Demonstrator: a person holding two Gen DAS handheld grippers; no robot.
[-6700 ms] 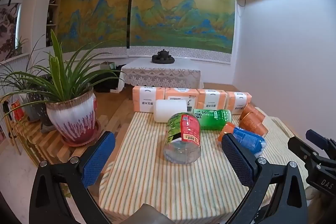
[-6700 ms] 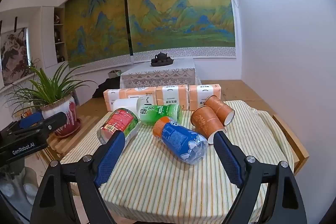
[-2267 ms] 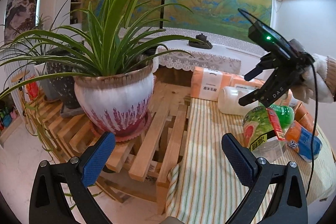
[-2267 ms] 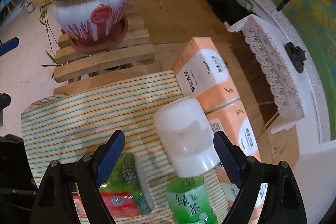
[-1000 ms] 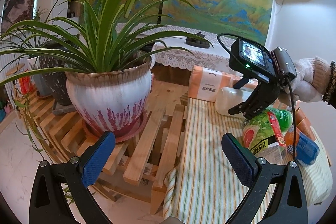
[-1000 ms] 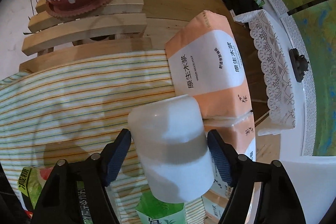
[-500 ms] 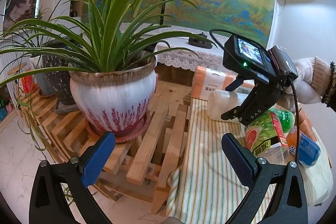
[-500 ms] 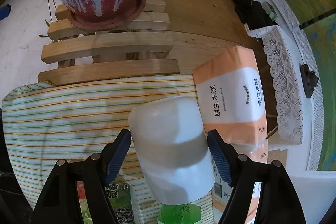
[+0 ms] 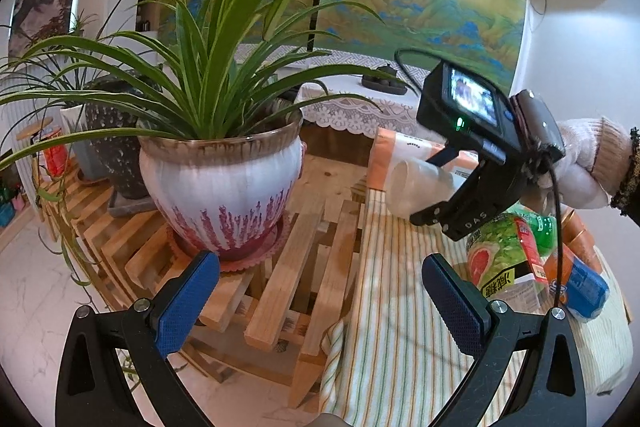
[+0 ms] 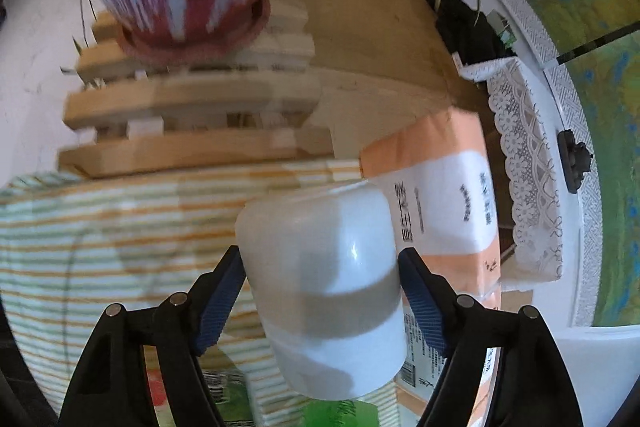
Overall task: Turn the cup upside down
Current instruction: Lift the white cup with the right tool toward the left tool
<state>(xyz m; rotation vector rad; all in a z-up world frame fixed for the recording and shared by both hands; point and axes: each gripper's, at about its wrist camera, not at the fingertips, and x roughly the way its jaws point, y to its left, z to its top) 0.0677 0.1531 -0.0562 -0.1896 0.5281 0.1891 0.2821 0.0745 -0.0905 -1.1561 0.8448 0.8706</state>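
Observation:
A white plastic cup (image 10: 324,291) is clamped between the blue pads of my right gripper (image 10: 322,287), held off the striped cloth (image 10: 120,227) with its closed base pointing away from the camera. In the left wrist view the same cup (image 9: 420,187) hangs on its side in the right gripper (image 9: 456,195), above the table's left edge. My left gripper (image 9: 316,299) is open and empty, low at the table's left side, well short of the cup.
A large potted plant (image 9: 224,187) stands on a wooden slatted rack (image 9: 280,267) left of the table. Orange tissue packs (image 10: 440,187) line the back. Several bottles (image 9: 504,255) and orange paper cups (image 9: 580,239) lie on the cloth at right.
My right gripper closed on the white cup a second ago and has since lifted it off the cloth, tilting it and swinging it left. The left gripper has barely moved.

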